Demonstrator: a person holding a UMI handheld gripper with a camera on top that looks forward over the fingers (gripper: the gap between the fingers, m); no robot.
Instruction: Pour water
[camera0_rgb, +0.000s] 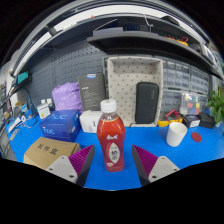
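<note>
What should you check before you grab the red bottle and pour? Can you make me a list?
1. Bottle standing upright between the fingers: ok.
2. Gripper open wide enough, with a gap at each side of the bottle: ok.
3. Bottle cap off so it can pour: not ok, the white cap looks still on.
4. Somewhere to pour into: ok, a white cup stands on the blue table beyond the right finger.
5. Cup empty and upright: upright ok; empty cannot tell.
6. Path from bottle to cup free: ok, only bare table shows between them.
</note>
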